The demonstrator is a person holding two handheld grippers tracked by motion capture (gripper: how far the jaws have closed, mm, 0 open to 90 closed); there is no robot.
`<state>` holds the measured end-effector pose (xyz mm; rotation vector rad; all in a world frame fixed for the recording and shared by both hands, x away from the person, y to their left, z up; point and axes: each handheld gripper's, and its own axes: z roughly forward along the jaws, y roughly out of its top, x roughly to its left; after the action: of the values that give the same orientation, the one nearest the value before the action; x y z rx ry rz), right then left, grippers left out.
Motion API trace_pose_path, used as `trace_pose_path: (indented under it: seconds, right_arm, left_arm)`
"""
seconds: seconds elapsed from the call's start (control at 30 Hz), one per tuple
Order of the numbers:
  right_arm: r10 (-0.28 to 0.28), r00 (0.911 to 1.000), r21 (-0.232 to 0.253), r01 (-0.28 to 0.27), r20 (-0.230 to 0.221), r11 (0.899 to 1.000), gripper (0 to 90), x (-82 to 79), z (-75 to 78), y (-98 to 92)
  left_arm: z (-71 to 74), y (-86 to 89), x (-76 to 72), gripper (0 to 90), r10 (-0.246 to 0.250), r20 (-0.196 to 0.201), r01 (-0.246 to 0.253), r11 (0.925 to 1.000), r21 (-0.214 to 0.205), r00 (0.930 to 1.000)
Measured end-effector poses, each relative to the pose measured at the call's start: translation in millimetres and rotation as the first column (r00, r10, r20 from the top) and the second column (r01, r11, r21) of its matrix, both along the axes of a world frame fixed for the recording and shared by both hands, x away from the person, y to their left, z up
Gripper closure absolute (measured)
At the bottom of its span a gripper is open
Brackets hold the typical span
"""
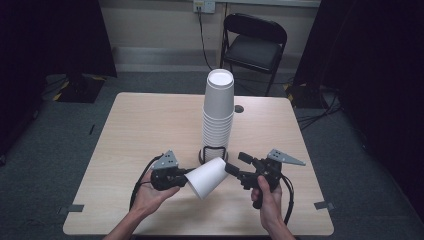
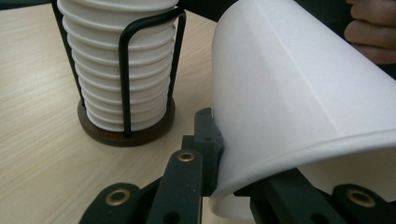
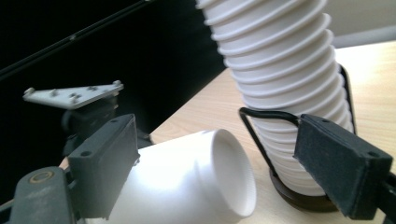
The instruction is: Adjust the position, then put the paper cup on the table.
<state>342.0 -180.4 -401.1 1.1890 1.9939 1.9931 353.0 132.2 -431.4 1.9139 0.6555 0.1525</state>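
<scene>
A single white paper cup (image 1: 206,177) lies tilted on its side just above the table, its bottom pointing up and to the right. My left gripper (image 1: 187,176) is shut on the cup's rim (image 2: 243,182), one jaw inside the mouth and one outside. The right gripper (image 1: 234,163) is open, with the cup's bottom end (image 3: 187,186) low between its wide-apart jaws; the left jaw stands close against the cup's side. Just behind, a tall stack of white cups (image 1: 218,112) stands in a black wire holder (image 1: 214,152) mid-table.
The cup stack (image 2: 121,70) and its holder's round dark base (image 2: 126,135) stand a short way beyond both grippers. A black folding chair (image 1: 255,42) sits past the table's far edge. A small dark hole (image 1: 239,108) marks the tabletop (image 1: 140,130) beside the stack.
</scene>
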Motion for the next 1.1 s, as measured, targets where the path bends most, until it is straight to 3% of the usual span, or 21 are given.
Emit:
trace_pose_path:
  seconds: [0.27,0.37,0.43,0.47,0.6,0.73,0.8,0.87,1.0,1.1]
  right_arm:
    - [0.063,0.9961,-0.063,-0.059,0.062,0.996,13.8,-1.4,-1.6,2.2]
    - [0.042,0.9927,-0.097,-0.031,0.113,0.995,13.7,-2.4,-1.9,3.9]
    - [0.034,0.9918,-0.112,-0.020,0.124,0.994,13.7,-2.9,-1.8,4.4]
    - [0.057,0.9873,-0.146,-0.036,0.148,0.989,13.7,-3.2,-1.6,5.3]
    - [0.084,0.9794,-0.198,-0.047,0.183,0.979,13.6,-4.2,-1.4,8.4]
    - [0.126,0.9680,-0.275,-0.063,0.217,0.959,13.4,-7.1,-1.8,14.0]
    - [0.144,0.9640,-0.285,-0.077,0.223,0.955,13.4,-8.4,-1.7,16.1]
    - [0.128,0.9635,-0.309,-0.050,0.235,0.950,13.2,-9.5,-1.0,18.0]
    - [0.137,0.9601,-0.339,-0.048,0.244,0.939,13.2,-11.3,-0.9,19.8]
    - [0.170,0.9494,-0.384,-0.058,0.265,0.922,13.5,-13.7,0.4,22.9]
  left_arm:
    - [2.5,0.1,0.3,85.4,0.000,-0.015,0.001,0.9988,0.049,0.9999]
    - [3.6,0.6,1.0,85.4,0.003,-0.028,-0.002,0.9982,0.060,0.9996]
    - [3.8,0.6,1.4,85.4,0.006,-0.026,-0.004,0.9976,0.069,0.9996]
    - [4.0,1.0,2.3,85.4,0.006,-0.035,-0.003,0.9969,0.079,0.9994]
    - [5.5,2.3,4.2,85.5,0.004,-0.066,0.003,0.9951,0.099,0.9978]
    - [6.0,2.1,5.0,85.5,0.011,-0.085,-0.002,0.9942,0.107,0.9963]
    - [6.0,2.1,4.9,85.5,0.007,-0.093,0.004,0.9933,0.116,0.9956]
    - [7.5,2.4,4.6,85.5,0.000,-0.094,0.012,0.9906,0.136,0.9956]
    - [10.8,3.2,4.1,85.6,0.001,-0.101,0.013,0.9897,0.143,0.9949]
    - [16.0,6.6,5.3,85.6,0.003,-0.111,0.014,0.9879,0.154,0.9938]
